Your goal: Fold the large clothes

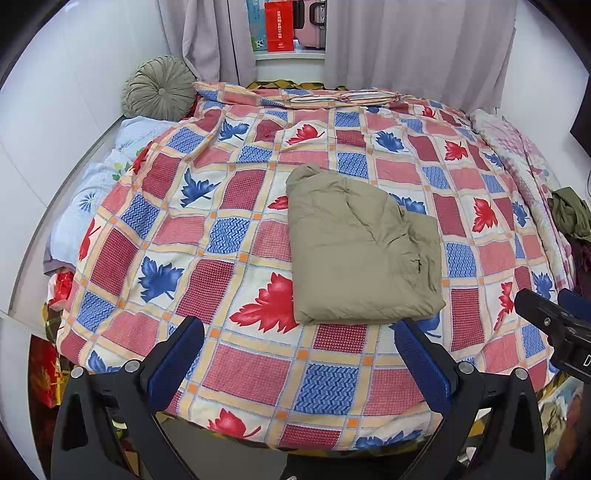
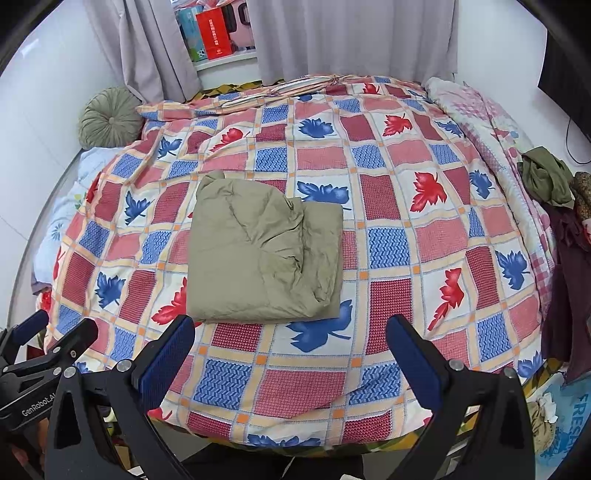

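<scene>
Now, garment (image 1: pixel 364 247): folded on quilt (image 1: pixel 258 369), ahead of both grippers
left gripper (image 1: pixel 299 354): released, empty
right gripper (image 2: pixel 290 350): released, nearer bundle

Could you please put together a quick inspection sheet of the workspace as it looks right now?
Surface: bed covered by a leaf-patterned checked quilt, lightly wrinkled.
Job's things: khaki garment folded into a compact rectangle, lying on the quilt, touched by neither gripper.
Clutter: crumpled green cloth and dark clothes at the bed's right edge; round green cushion at the far left corner.
Grippers: left gripper and right gripper both open, empty, short of the garment.
Cables: thin dark cable against the right wall.
Surroundings: grey curtains, red box on a sill.
</scene>
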`<state>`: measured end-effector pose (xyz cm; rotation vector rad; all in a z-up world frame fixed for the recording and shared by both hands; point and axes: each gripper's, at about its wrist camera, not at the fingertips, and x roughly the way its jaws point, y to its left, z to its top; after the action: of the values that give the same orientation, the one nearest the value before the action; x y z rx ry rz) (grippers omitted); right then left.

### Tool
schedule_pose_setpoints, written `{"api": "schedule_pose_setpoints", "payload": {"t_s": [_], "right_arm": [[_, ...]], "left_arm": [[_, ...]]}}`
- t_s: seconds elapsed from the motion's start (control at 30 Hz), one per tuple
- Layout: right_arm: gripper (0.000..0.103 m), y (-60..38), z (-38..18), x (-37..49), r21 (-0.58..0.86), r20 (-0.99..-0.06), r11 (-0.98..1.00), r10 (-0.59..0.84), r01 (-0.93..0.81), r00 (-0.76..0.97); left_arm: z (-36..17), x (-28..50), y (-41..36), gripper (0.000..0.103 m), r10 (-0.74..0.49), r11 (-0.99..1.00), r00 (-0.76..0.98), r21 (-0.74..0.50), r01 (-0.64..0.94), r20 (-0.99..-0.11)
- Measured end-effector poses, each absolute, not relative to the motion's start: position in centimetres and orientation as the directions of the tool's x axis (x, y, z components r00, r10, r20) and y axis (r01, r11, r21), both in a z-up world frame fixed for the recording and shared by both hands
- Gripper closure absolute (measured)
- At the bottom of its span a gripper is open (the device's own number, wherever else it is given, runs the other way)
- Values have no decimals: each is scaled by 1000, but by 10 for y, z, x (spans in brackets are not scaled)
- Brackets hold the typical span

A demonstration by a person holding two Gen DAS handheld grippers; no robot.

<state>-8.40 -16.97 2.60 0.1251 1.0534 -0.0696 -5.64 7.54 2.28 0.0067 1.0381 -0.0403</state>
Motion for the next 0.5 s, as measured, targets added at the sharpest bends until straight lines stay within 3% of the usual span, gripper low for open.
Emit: {"api": "schedule_pose_setpoints", "payload": {"t_s": [0.5], "right_arm": [[0, -170, 27, -83, 70, -870, 991, 3, 117, 494]], "left_arm": [[22, -58, 75, 0, -30, 999, 507, -13, 36, -862]]}}
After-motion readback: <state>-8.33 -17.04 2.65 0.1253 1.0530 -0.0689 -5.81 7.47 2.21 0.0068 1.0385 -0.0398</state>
